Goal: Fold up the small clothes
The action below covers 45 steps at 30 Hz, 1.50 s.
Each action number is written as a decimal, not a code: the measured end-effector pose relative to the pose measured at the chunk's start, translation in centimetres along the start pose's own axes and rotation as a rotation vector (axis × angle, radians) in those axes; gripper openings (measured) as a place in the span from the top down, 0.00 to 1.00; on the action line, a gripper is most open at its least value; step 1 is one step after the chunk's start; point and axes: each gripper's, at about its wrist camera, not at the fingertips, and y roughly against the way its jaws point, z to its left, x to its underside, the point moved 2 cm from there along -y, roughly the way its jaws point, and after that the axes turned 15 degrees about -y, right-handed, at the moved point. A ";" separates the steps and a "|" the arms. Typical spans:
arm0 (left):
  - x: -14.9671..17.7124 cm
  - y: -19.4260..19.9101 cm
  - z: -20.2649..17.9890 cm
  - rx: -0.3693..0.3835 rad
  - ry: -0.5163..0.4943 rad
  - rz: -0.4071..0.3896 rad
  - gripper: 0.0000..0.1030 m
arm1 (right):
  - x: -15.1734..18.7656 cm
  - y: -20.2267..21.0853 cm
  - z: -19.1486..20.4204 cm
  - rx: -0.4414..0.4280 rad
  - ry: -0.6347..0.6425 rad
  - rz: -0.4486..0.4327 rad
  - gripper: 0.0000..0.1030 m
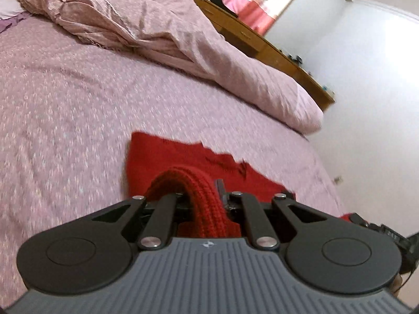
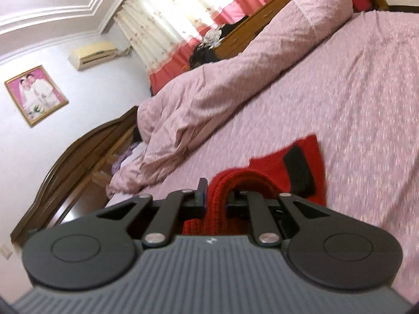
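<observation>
Nearest to me, the left hand-held gripper (image 1: 207, 196) is clamping a thick ribbed band of the red knit garment (image 1: 167, 157), its jaws drawn narrow with the wool bunching up between them. I am seeing the same on the other side: the right hand-held gripper (image 2: 218, 196) is pinching a matching ribbed fold, jaws narrow. Just past both sets of fingers the rest of the garment is spreading flat on the pink bedspread (image 1: 65, 99), running away from me toward the far side; in the right view a dark patch (image 2: 298, 172) is showing on it. I am judging that both grippers are sharing the near edge, neither clearly nearer, so the coming fold is turning on carrying that edge forward over the flat part lying ahead. Farther off, a rumpled pink duvet (image 1: 162, 26) is lying across the bed, with a wooden dresser (image 1: 262, 44) and curtained window (image 2: 183, 7) beyond.
</observation>
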 end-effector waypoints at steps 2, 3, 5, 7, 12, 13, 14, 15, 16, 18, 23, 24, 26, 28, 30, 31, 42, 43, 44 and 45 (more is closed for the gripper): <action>-1.2 -1.4 0.6 -0.024 0.015 -0.007 0.90 | -1.3 -1.0 0.0 0.005 -0.002 -0.015 0.87; -1.7 -2.2 0.9 -0.040 0.021 -0.010 0.90 | -1.9 -1.6 0.0 0.008 -0.001 -0.023 0.87; -2.7 -3.8 1.4 -0.084 0.024 -0.010 0.90 | -2.9 -3.0 -0.1 0.016 -0.003 -0.039 0.87; -3.5 -5.2 2.0 -0.102 0.028 -0.003 0.90 | -3.6 -4.4 -0.4 0.024 -0.007 -0.049 0.87; -4.4 -9.3 3.1 -0.122 0.019 0.046 0.90 | -4.2 -8.5 -1.2 0.088 0.034 -0.050 0.88; -4.5 -10.3 3.3 -0.135 0.004 0.060 0.90 | -4.1 -9.0 -1.5 0.098 0.040 -0.050 0.88; -4.4 -11.1 3.5 -0.145 -0.004 0.074 0.90 | -4.1 -9.8 -1.8 0.115 0.050 -0.053 0.88; -4.2 -11.9 3.8 -0.152 -0.005 0.085 0.90 | -4.0 -10.3 -2.1 0.132 0.054 -0.057 0.88; -4.1 -12.7 4.2 -0.159 -0.008 0.099 0.90 | -3.9 -10.9 -2.6 0.147 0.051 -0.060 0.88; -3.6 -13.8 4.9 -0.173 -0.006 0.123 0.90 | -3.7 -11.6 -3.8 0.176 0.031 -0.061 0.88; -2.3 -15.4 6.0 -0.183 -0.017 0.166 0.89 | -2.8 -13.0 -7.0 0.299 -0.006 -0.033 0.86; -2.2 -15.4 6.0 -0.185 -0.031 0.166 0.89 | -2.6 -13.2 -7.5 0.319 -0.012 -0.026 0.86; -2.2 -15.4 5.7 -0.190 -0.056 0.171 0.88 | -2.3 -13.2 -8.1 0.317 -0.014 -0.029 0.86; -2.4 -15.1 5.5 -0.186 -0.067 0.175 0.88 | -2.2 -13.1 -8.2 0.315 -0.013 -0.029 0.86; -2.7 -14.6 5.4 -0.180 -0.071 0.179 0.87 | -2.2 -13.0 -7.9 0.323 -0.002 -0.025 0.86; -2.8 -14.3 5.3 -0.177 -0.070 0.178 0.87 | -2.2 -12.9 -7.7 0.327 0.006 -0.021 0.85; -4.4 -9.6 2.2 -0.239 -0.159 0.095 0.25 | -2.4 -9.6 -4.7 0.320 0.070 -0.069 0.60; -4.4 -9.3 1.8 -0.238 -0.165 0.093 0.24 | -2.4 -9.2 -4.3 0.318 0.076 -0.078 0.59; -4.3 -8.9 1.4 -0.238 -0.168 0.092 0.23 | -2.3 -8.9 -4.0 0.316 0.080 -0.085 0.59; -4.2 -8.7 1.1 -0.240 -0.168 0.095 0.22 | -2.2 -8.5 -3.6 0.313 0.081 -0.090 0.59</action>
